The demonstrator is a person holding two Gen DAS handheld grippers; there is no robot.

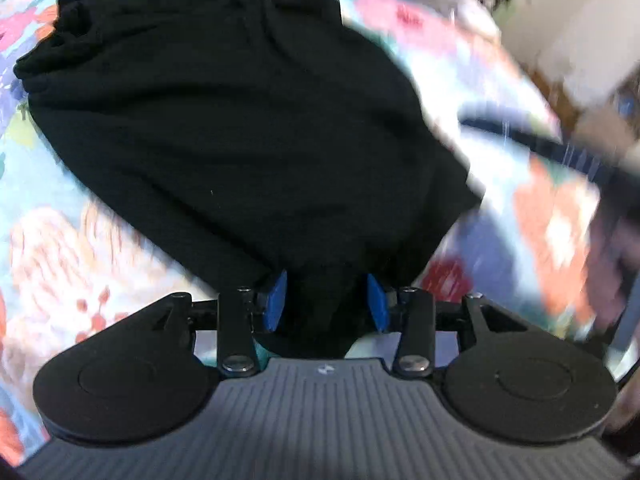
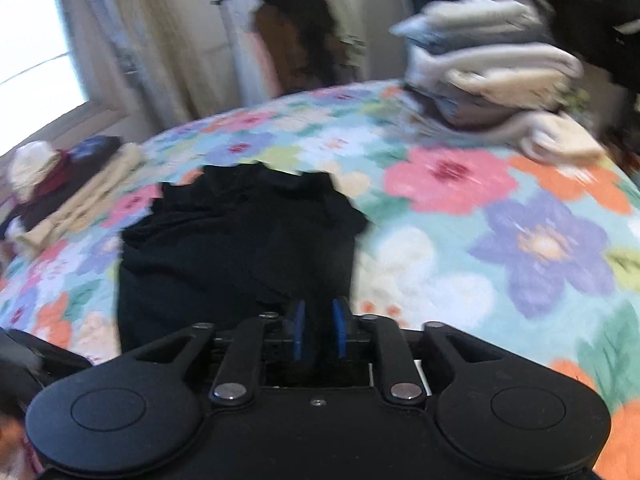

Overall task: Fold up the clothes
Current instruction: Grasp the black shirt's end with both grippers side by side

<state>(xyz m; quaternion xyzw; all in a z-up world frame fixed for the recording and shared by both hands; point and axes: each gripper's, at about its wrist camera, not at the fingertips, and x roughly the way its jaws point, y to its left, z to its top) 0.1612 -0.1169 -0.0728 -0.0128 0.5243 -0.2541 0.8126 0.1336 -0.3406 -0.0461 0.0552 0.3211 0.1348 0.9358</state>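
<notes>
A black garment [image 1: 240, 128] lies folded lengthwise on the flowered bedspread [image 1: 80, 248]. My left gripper [image 1: 326, 302] hovers at the garment's near end, its blue pads [image 1: 276, 300] apart; a bunch of black cloth sits in the gap, and the pads do not squeeze it. In the right wrist view the same garment [image 2: 240, 240] stretches away from my right gripper [image 2: 319, 330]. Its blue pads [image 2: 298, 330] stand a little apart over the garment's near edge, with dark cloth below them. Both views are blurred by motion.
A stack of folded pale clothes [image 2: 500, 76] sits at the bed's far right. A smaller pile of clothes [image 2: 60, 184] lies at its left edge. Behind the bed are a clothes rack [image 2: 296, 28], curtains and a window [image 2: 32, 52]. A blurred dark bar [image 1: 560, 148] crosses the left view's right side.
</notes>
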